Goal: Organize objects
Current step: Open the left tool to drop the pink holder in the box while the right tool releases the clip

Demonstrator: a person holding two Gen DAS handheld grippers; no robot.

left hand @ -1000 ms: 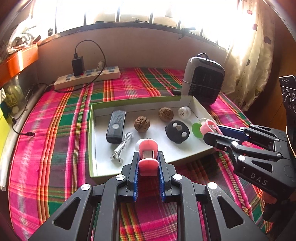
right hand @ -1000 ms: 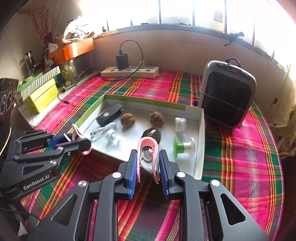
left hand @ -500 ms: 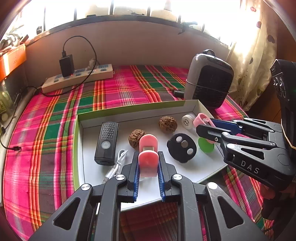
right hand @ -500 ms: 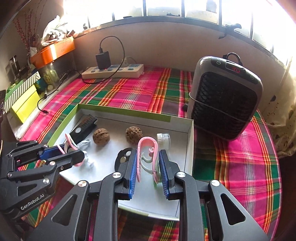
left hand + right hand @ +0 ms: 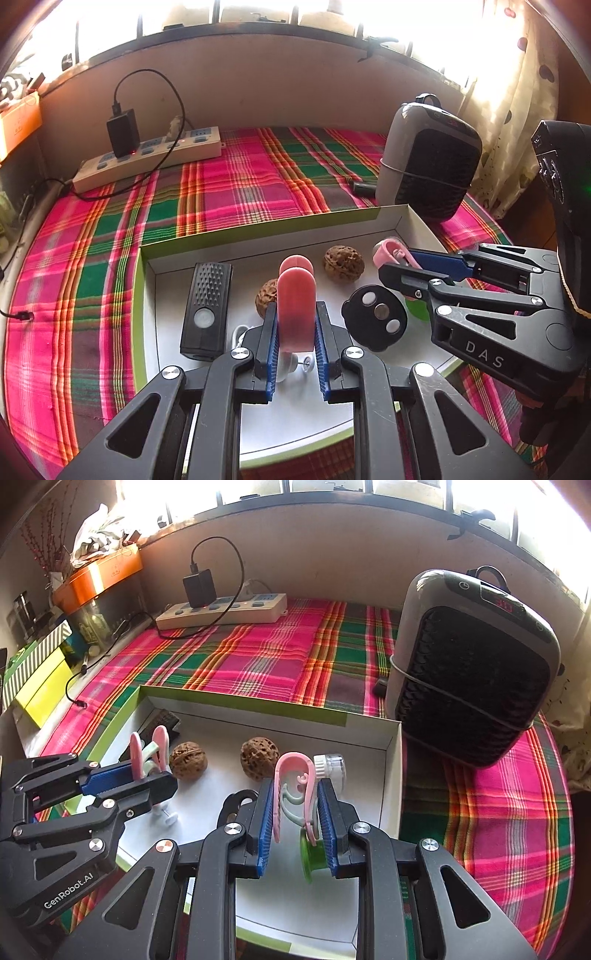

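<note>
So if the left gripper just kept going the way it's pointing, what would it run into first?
Probably the white tray floor, near the walnut just past the pink clip that the left gripper holds; depth is unclear.

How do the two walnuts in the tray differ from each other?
The left walnut is smoother, with a seam ridge across its shell; the right walnut is rounder and deeply pitted. The left walnut sits nearer the left gripper and its pink clip; the right walnut lies just beyond the right gripper. Both are brown, similar in size, and rest loose on the white floor of the tray.
</note>
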